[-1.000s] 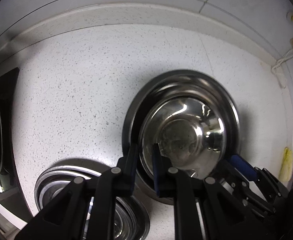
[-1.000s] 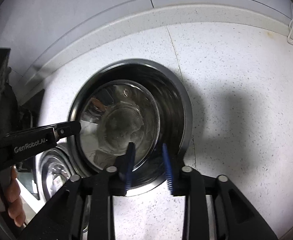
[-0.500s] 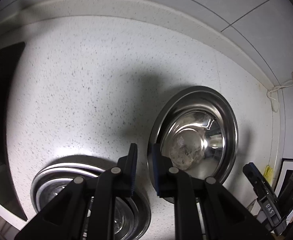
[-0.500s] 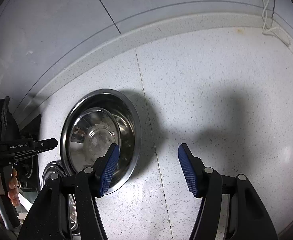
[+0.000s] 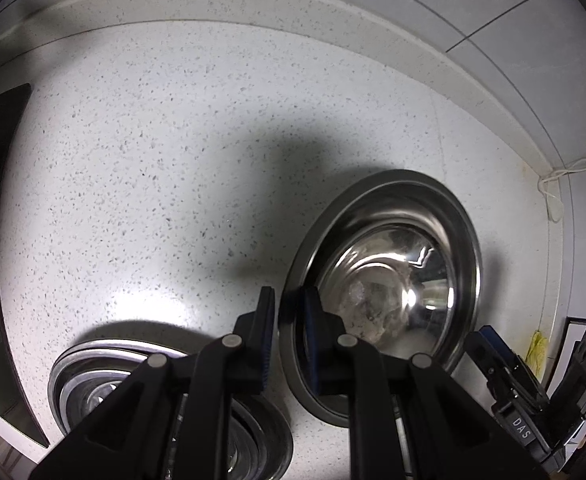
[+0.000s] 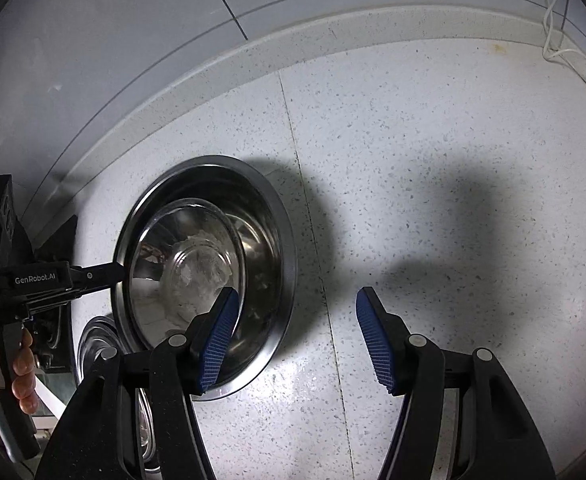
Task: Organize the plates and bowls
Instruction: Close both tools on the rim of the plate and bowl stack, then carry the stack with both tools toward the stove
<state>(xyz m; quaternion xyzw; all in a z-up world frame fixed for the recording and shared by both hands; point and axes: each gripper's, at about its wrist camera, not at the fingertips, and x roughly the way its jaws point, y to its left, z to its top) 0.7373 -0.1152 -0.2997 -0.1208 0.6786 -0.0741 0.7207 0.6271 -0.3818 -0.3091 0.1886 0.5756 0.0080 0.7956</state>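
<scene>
Left claw pinches the near-left rim of the big steel bowl, smaller bowl nested inside. Right claw hangs released above the speckled bench. More bowls sit stacked left.

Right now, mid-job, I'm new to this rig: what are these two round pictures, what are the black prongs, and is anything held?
A person holds two hand grippers; each carries a fisheye camera looking along its black fingers. The left camera's picture shows the left gripper pinching the rim of a large steel bowl, a smaller bowl nested inside. The right camera's picture shows the right gripper open, holding nothing. Below is a speckled countertop, with a stack of steel dishes beside the bowl.
</scene>
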